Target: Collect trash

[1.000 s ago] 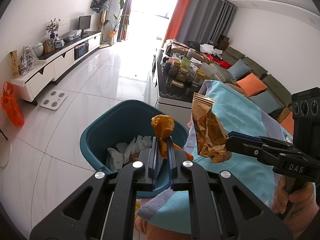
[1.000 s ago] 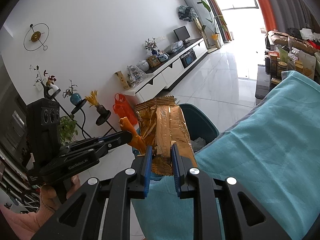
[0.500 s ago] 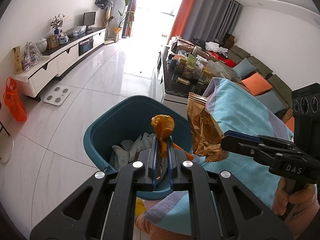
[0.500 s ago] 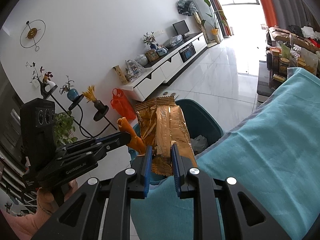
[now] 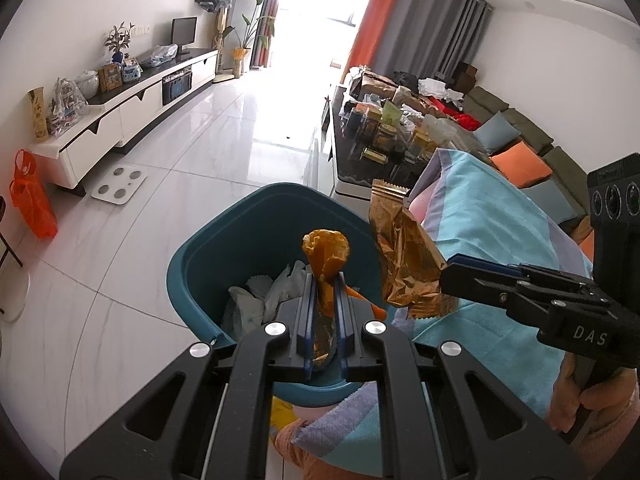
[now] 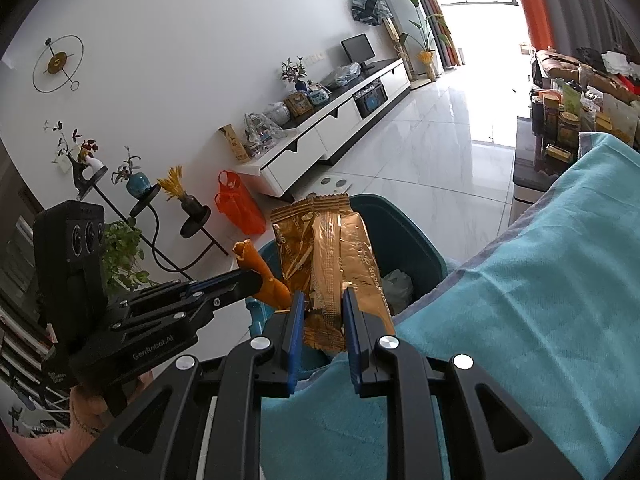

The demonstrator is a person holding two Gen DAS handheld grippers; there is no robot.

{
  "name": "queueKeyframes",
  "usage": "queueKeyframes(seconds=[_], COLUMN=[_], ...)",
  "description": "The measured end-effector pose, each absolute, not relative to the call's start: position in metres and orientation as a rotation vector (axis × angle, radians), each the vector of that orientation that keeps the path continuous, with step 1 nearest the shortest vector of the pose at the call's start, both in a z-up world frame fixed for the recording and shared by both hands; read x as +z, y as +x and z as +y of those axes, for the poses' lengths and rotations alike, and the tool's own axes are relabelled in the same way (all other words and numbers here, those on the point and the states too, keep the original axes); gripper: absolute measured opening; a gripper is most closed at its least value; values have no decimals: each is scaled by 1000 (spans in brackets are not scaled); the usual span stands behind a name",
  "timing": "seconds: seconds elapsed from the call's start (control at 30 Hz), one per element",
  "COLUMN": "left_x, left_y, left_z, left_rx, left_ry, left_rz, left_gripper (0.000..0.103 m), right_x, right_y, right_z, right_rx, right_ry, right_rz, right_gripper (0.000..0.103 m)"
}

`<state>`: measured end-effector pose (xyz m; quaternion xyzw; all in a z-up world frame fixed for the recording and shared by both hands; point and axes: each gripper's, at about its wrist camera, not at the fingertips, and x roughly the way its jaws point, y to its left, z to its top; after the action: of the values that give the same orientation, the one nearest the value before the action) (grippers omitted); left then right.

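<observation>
A: While counting over the bin [image 5: 192, 276], how many pieces of trash up in the air?

B: Two. One crumpled orange wrapper [image 5: 326, 252], pinched narrow in the left tool [image 5: 323, 312], straight above the bin's mouth. One gold foil packet [image 6: 328, 264], clamped by its lower end in the right tool [image 6: 322, 320], upright, over the near rim of the bin beside the cloth.

A: Both tools closed on something, then?

B: Yes, each nearly closed, with its own piece between the pads. Two tools, two hands: right hand [image 5: 588, 400] at the lower right edge of the left view, left hand [image 6: 92, 408] low on the left of the right view.

A: And the bin itself?

B: One teal bin, standing on the white tiled floor [image 5: 132, 240], just beside the worktop [image 6: 520, 320] draped in turquoise cloth. Inside already, crumpled white tissue [image 5: 272, 296], number of pieces hard to tell.

A: Anything else countable nearby?

B: One orange bag [image 5: 34, 200] by the long white cabinet [image 5: 120, 120], one white scale [image 5: 119, 186] flat on the floor with four round pads
</observation>
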<state>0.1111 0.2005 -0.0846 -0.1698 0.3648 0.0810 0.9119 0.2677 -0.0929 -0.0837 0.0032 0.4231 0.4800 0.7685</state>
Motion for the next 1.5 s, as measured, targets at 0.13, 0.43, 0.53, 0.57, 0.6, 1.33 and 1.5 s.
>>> queueKeyframes(seconds=[0.13, 0.43, 0.53, 0.57, 0.6, 1.33, 1.5], left_x=[-90, -101, -105, -107, -108, -104, -84], left_y=[118, 128, 133, 135, 135, 136, 112], left_z=[199, 199, 199, 199, 201, 185, 172], left_rx=[170, 179, 183, 184, 184, 190, 174], left_ry=[-349, -346, -348, -350, -351, -311, -271], left_rz=[761, 781, 789, 792, 793, 693, 599], left_gripper=[9, 9, 9, 9, 9, 72, 95], right_x=[-85, -92, -94, -94, -95, -94, -78], right_y=[266, 273, 274, 274, 274, 283, 269], right_z=[-85, -77, -72, -70, -70, -97, -128], right_rx=[1040, 1026, 1021, 1022, 1022, 984, 943], right_ry=[-2, -13, -19, -22, -25, 64, 62], right_rz=[927, 951, 961, 965, 967, 974, 881], right_gripper=[18, 18, 18, 18, 18, 35, 61])
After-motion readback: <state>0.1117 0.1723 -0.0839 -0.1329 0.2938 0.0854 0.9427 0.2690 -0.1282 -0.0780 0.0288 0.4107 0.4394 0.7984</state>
